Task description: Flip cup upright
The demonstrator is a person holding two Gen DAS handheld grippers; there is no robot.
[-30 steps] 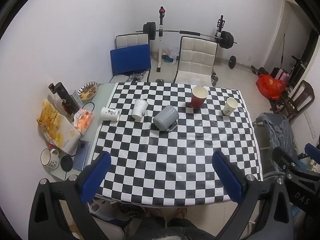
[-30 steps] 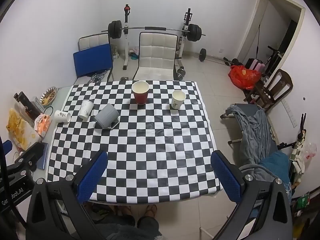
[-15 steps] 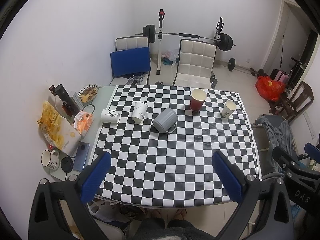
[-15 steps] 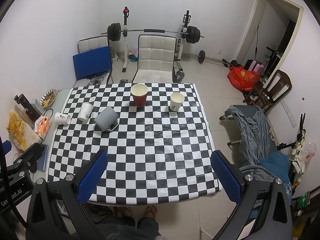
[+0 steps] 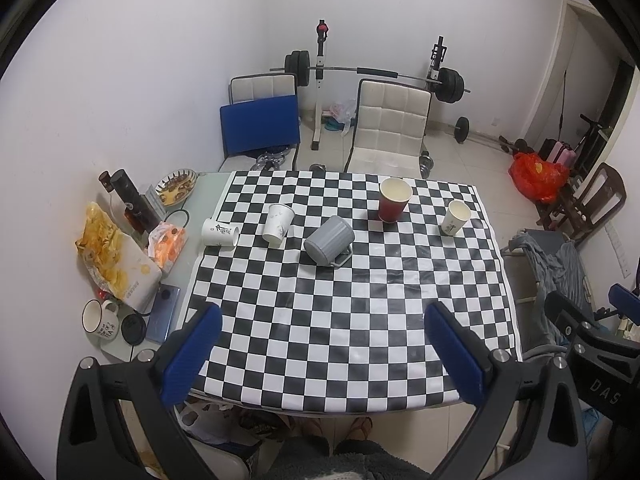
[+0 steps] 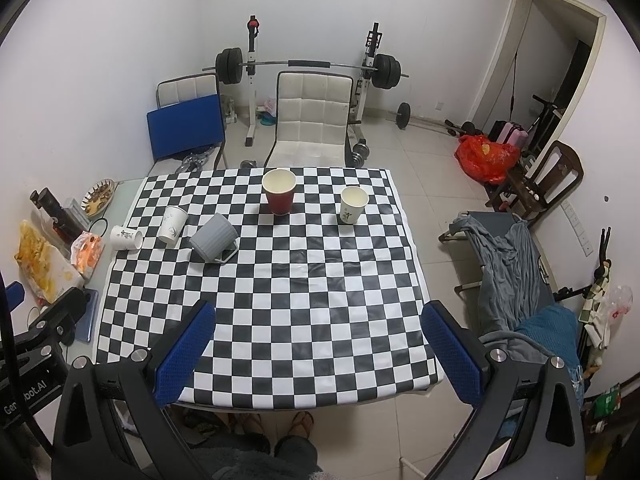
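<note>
Left tool (image 5: pixel 320 344) and right tool (image 6: pixel 316 340): both spread wide, empty, at the lower edge of each frame above the checkered surface (image 5: pixel 360 300). Grey mug (image 5: pixel 329 240) lies on its side left of centre, handle toward the lower right. Red cup (image 5: pixel 395 199) and a white cup (image 5: pixel 455 217) stand upright at upper right. Legible writing: "DAS" on the tool body at lower right of the left view; cup print unreadable.

Ribbed grey mug (image 5: pixel 329 241) (image 6: pixel 214 237) — upside down, tilted — on the checkered cloth.
</note>
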